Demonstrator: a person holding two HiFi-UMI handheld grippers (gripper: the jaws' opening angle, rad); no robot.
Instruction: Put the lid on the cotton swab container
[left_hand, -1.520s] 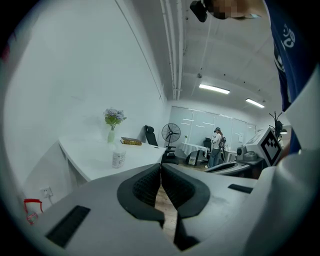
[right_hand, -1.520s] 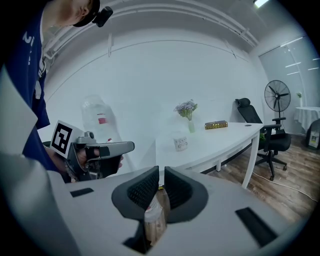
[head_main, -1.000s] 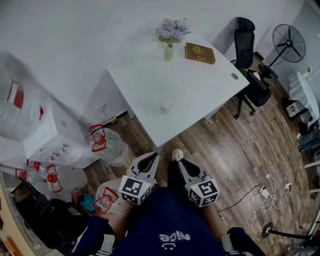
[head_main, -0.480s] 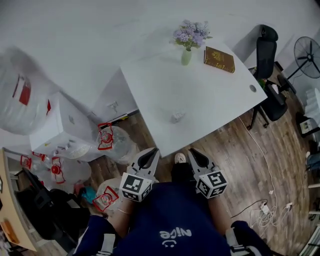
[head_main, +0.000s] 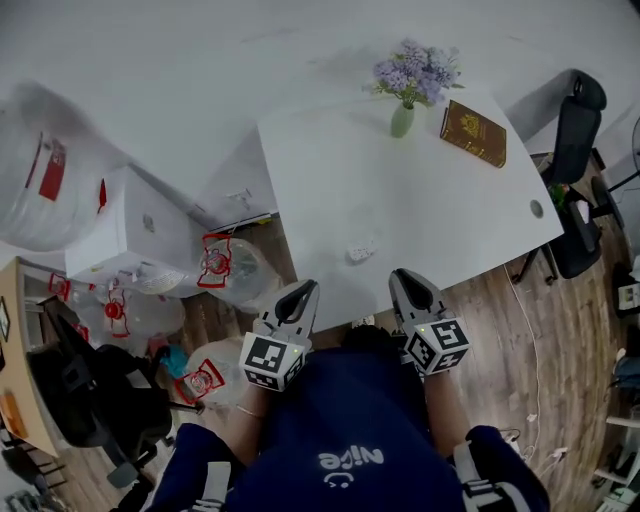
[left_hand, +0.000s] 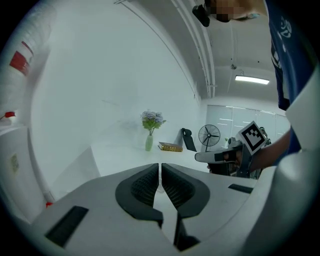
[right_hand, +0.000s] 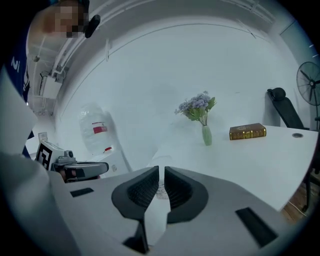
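A small clear cotton swab container (head_main: 358, 254) lies on the white table (head_main: 440, 220) near its front edge; it is too small to tell the lid from the body. My left gripper (head_main: 304, 288) hangs just short of that edge, below and left of the container, shut and empty. My right gripper (head_main: 401, 276) is over the table's front edge, to the right of the container, also shut with nothing in it. In the right gripper view the container (right_hand: 160, 191) shows just beyond the closed right gripper (right_hand: 162, 169). In the left gripper view the left gripper (left_hand: 160, 165) points at the table.
A vase of purple flowers (head_main: 403, 117) and a brown book (head_main: 473, 133) stand at the table's far side. A black office chair (head_main: 580, 120) is at the right. Water jugs (head_main: 226, 270), a white cabinet (head_main: 130, 232) and another black chair (head_main: 90, 400) crowd the left floor.
The table has come nearer and shifted right in the head view. Both grippers now reach its front edge and have stayed shut.
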